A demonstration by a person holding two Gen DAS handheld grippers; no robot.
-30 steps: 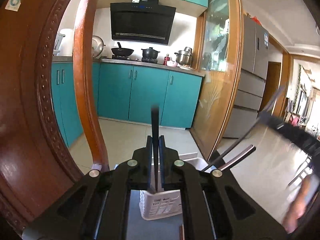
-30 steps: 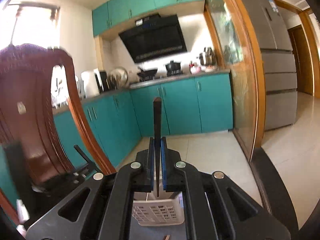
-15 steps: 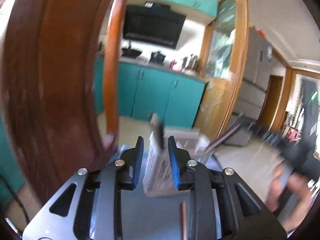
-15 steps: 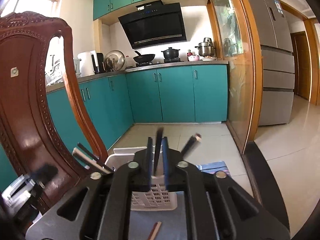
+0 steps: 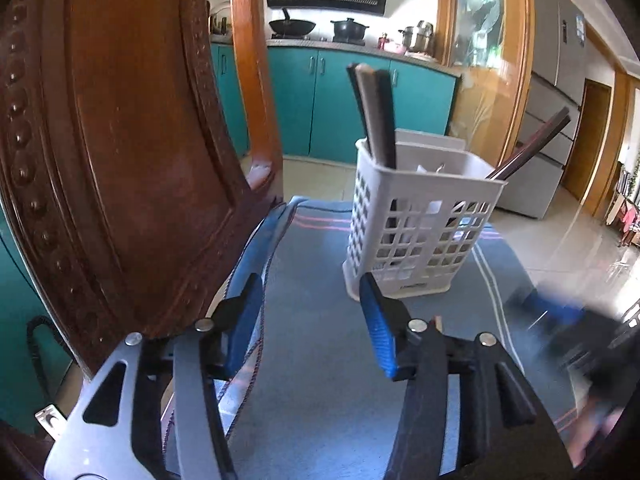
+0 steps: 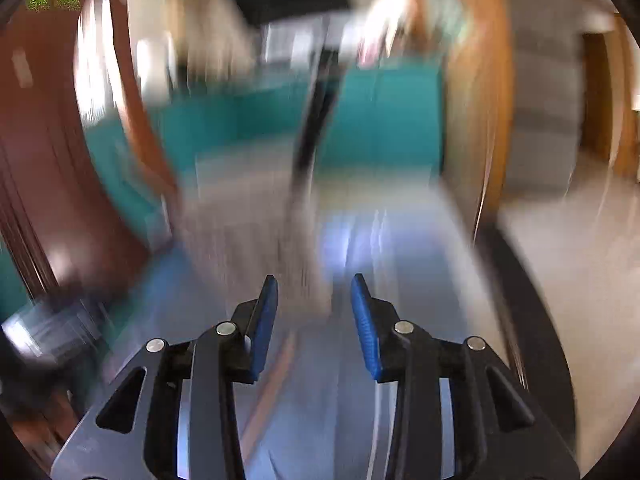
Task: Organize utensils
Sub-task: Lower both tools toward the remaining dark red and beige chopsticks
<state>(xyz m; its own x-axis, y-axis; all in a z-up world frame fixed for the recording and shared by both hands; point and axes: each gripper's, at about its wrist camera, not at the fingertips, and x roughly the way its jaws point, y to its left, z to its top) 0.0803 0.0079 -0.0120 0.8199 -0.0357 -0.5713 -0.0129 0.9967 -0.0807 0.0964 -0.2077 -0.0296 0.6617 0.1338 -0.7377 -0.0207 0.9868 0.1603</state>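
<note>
A white slotted utensil basket point(image 5: 416, 232) stands on a blue-grey striped cloth point(image 5: 320, 320). Dark chopsticks point(image 5: 376, 120) stand upright in its left part, and another dark pair point(image 5: 532, 144) leans out to the right. My left gripper point(image 5: 308, 312) is open and empty, low over the cloth just in front of the basket. My right gripper point(image 6: 314, 312) is open and empty; its view is heavily blurred, with a dark upright stick point(image 6: 316, 112) and a pale shape that may be the basket point(image 6: 256, 232) ahead. A brownish stick point(image 6: 268, 392) lies on the cloth below it.
A carved dark wooden chair back point(image 5: 120, 152) rises close on the left. Teal kitchen cabinets point(image 5: 340, 96), a wooden door frame point(image 5: 516, 60) and a fridge point(image 5: 556, 92) stand beyond. A blurred dark shape point(image 5: 592, 352) is at the lower right of the left wrist view.
Both grippers have opened and let go of the dark chopsticks, which now stand in the basket. Both have pulled back and dropped low over the cloth; the right one is moving fast.
</note>
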